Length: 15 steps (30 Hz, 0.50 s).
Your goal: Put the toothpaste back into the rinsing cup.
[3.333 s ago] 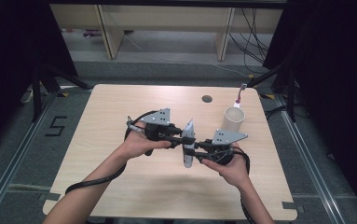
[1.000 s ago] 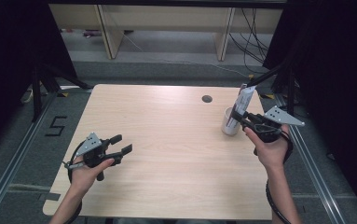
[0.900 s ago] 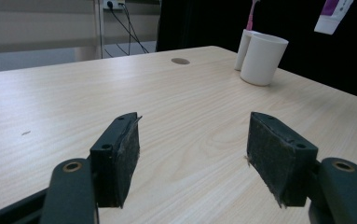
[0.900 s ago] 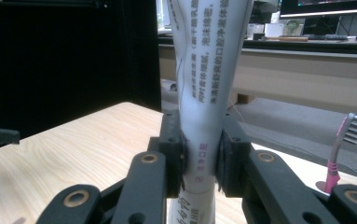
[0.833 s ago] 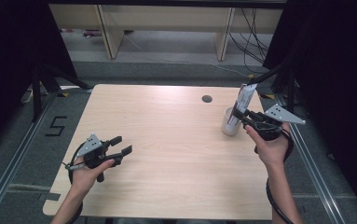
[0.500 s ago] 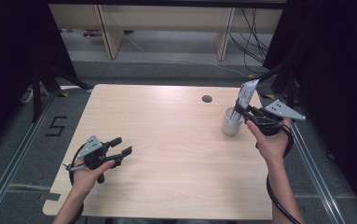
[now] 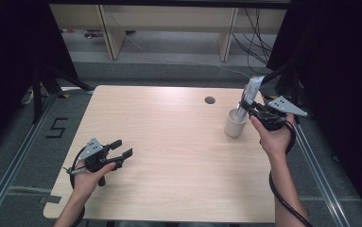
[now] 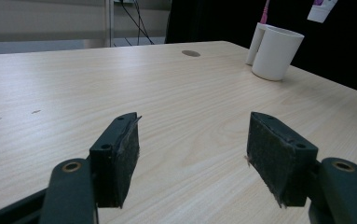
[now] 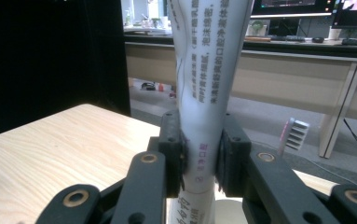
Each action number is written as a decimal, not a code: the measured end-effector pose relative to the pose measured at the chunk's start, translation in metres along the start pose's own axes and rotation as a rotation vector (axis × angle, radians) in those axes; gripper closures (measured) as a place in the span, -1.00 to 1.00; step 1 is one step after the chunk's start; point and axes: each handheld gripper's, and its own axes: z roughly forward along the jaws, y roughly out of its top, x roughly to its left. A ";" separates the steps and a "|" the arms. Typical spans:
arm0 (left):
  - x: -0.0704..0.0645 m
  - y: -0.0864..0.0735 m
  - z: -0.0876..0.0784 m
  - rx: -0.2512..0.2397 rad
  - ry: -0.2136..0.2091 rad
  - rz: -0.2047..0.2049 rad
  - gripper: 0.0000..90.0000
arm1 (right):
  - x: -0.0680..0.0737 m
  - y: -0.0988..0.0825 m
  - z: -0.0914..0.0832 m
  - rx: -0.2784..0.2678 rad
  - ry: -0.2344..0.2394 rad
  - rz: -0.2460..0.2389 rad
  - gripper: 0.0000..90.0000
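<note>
Tube [image 7: 252,91] of white paste, printed with text, stands nearly upright in the right gripper [image 7: 247,109], its lower end over the white cup [image 7: 236,123] near the table's [image 7: 169,137] far right edge. In the right gripper view the two black jaws clamp the tube [image 9: 204,93] from both sides, pads pressed into its soft wall, with the cup's rim [image 9: 227,212] just below. A pink toothbrush [image 8: 264,10] sticks up from the cup [image 8: 276,51] in the left gripper view; its head [image 9: 292,133] shows beside the tube in the right gripper view. The left gripper [image 7: 122,149] rests low over the table's near left part, well apart from the cup, jaws spread wide with nothing but bare wood between them. A dark round hole [image 7: 210,100] lies in the tabletop just left of the cup.
</note>
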 end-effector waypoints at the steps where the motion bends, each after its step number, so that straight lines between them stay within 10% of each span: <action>1: 0.000 0.000 0.000 -0.001 0.001 -0.001 -0.25 | 0.000 0.000 0.001 -0.001 -0.008 0.000 0.68; 15: 0.002 -0.001 -0.001 -0.014 0.000 -0.002 -0.26 | -0.006 -0.004 0.012 0.009 -0.034 -0.016 0.68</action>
